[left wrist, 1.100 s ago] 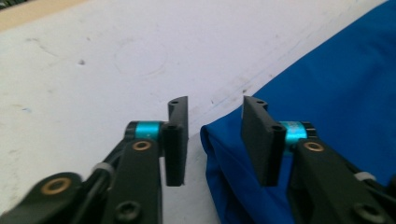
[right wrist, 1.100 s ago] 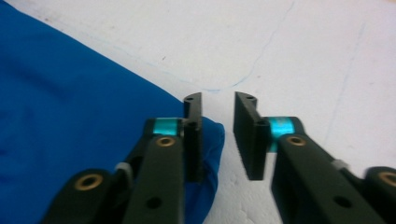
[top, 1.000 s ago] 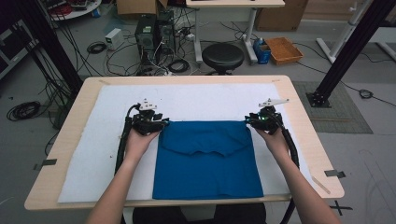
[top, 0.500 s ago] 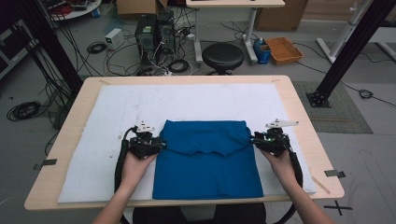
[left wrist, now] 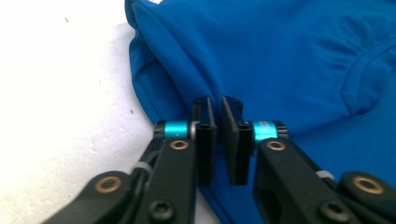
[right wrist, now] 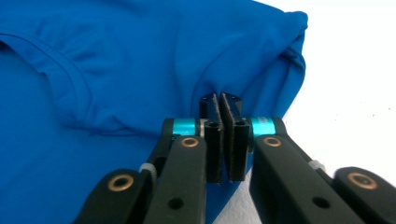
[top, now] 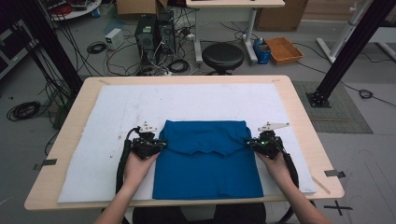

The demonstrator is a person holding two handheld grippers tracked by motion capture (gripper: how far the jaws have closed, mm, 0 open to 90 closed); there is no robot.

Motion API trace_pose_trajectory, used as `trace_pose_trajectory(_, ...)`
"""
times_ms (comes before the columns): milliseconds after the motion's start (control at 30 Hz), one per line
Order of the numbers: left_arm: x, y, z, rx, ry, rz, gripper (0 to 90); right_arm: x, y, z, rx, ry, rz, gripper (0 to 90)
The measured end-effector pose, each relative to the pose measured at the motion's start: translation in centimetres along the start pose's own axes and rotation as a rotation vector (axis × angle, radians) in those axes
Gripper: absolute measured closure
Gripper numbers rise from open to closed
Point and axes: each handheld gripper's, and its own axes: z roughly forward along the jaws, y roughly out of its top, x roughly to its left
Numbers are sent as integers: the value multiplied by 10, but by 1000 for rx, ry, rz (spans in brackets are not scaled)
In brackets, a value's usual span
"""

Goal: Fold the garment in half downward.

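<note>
A: Where's the shirt (top: pixel 208 158)?

B: On the white mat (top: pixel 107 116), top folded toward the person. Left gripper (left wrist: pixel 217 105) and right gripper (right wrist: pixel 220 100) each pinch a folded corner.

A: Next?

B: Probably lay the fold flat, then release.

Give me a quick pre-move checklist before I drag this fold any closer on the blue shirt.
1. Left gripper grip: fingers nearly shut at the blue shirt fold, small gap showing; cannot tell if the cloth is pinched.
2. Right gripper grip: fingers shut on the folded edge; ok.
3. Grippers level with each other across the shirt, in the high view; ok.
4. Folded top edge straight and square to the sides; ok.
5. Shirt lying fully on the white mat; ok.
6. Collar lying flat under the fold; slight puckering, cannot tell.
</note>
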Motion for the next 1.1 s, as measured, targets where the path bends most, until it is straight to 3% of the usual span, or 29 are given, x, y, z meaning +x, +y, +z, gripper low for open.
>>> trace_pose_trajectory(233,0,3,-12,-39,-48,-25,862,0,3,-13,-37,22,6,889)
trace_pose_trajectory(500,-2,3,-28,-53,-94,-35,861,3,1,-28,-32,33,4,889)
trace_pose_trajectory(1100,-28,-1,-60,-71,-141,32,861,20,-13,-65,-58,59,-41,888)
